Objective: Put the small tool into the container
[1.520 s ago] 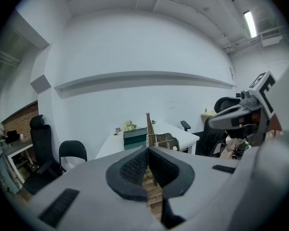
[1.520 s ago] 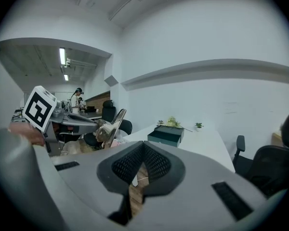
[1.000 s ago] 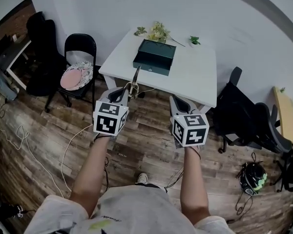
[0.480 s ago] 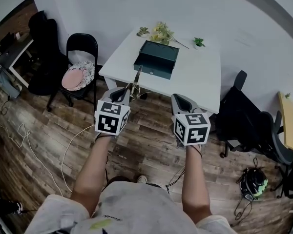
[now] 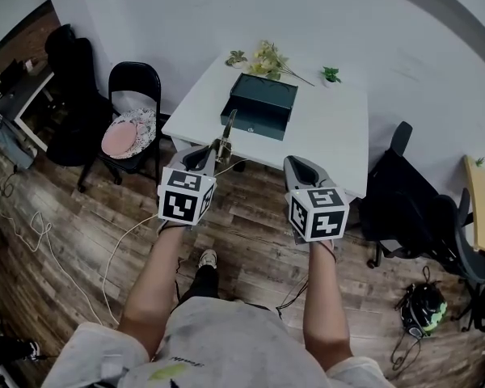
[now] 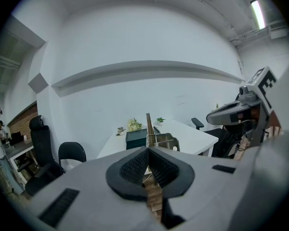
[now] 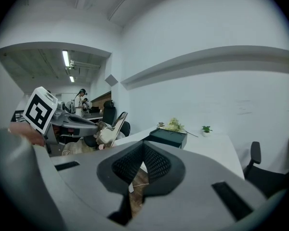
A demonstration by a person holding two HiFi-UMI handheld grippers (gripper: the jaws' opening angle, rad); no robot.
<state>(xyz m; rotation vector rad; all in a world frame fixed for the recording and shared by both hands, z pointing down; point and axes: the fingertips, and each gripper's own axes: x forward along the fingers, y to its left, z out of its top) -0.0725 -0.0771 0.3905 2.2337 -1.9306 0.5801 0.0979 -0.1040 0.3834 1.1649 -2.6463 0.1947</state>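
Observation:
My left gripper (image 5: 213,155) is shut on a small metal tool (image 5: 225,132), whose thin blade sticks up and forward past the jaws. In the left gripper view the tool (image 6: 153,134) rises from between the closed pads (image 6: 135,165). The container, a dark green box (image 5: 259,105), lies on the white table (image 5: 323,132) ahead, beyond the tool's tip. My right gripper (image 5: 296,168) is level with the left one, over the floor; its jaws are shut with nothing in them. In the right gripper view the box (image 7: 169,137) is ahead and the tool (image 7: 111,129) shows at the left.
Flowers (image 5: 266,56) and a small potted plant (image 5: 331,75) sit at the table's far edge. A black chair (image 5: 133,111) with a pink cushion stands left of the table, and office chairs (image 5: 404,204) stand to its right. Cables (image 5: 105,257) lie on the wooden floor.
The table and box sit slightly lower in the head view, so I have stepped a little closer. A foot now shows on the floor. Both grippers keep their hold and pose.

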